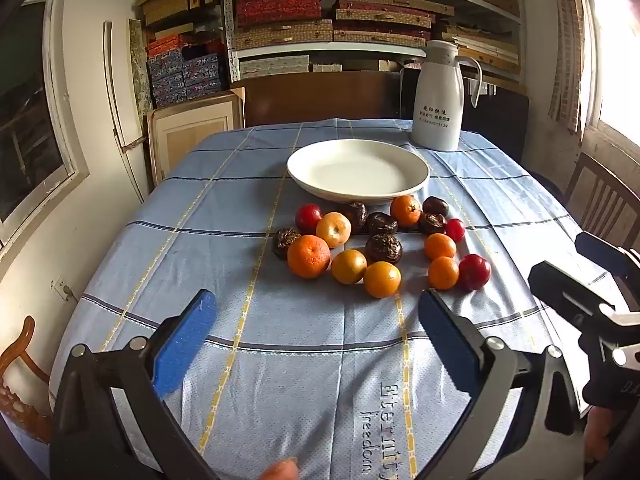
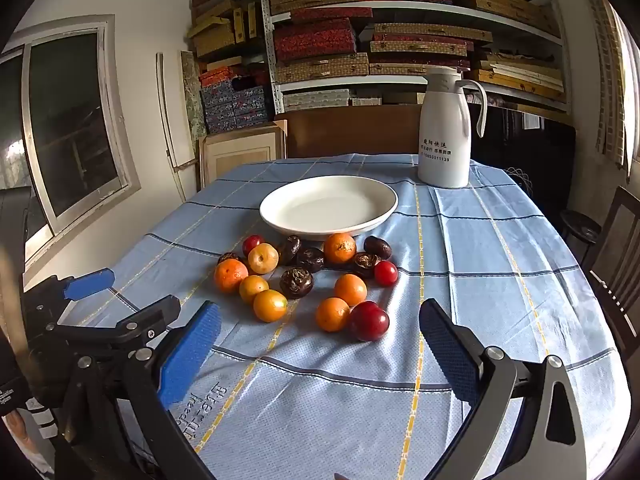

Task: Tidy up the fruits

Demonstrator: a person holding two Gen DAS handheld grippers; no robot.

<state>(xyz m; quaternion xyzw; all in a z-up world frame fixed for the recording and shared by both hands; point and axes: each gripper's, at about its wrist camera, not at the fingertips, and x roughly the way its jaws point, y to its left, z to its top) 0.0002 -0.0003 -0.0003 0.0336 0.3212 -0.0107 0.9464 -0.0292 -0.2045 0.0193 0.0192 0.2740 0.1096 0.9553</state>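
Observation:
Several fruits lie loose on the blue checked tablecloth point(image 1: 280, 360): oranges point(image 1: 309, 256), red plums point(image 1: 475, 272) and dark wrinkled fruits point(image 1: 383, 249). Behind them stands an empty white plate point(image 1: 308, 162). My left gripper point(image 1: 316, 300) is open over bare cloth, short of the pile. In the right wrist view the same oranges point(image 2: 333, 314), a red plum point(image 2: 369, 321) and the plate point(image 2: 276, 208) show. My right gripper point(image 2: 320, 316) is open too, with the nearest orange and plum just beyond its fingertips. Nothing is held.
A white thermos jug point(image 1: 438, 98) stands at the table's far right corner. Wooden chairs point(image 1: 604, 200) flank the table. Shelves of boxes point(image 1: 332, 12) fill the back wall. A person's fingertip point(image 1: 280, 470) shows at the bottom edge.

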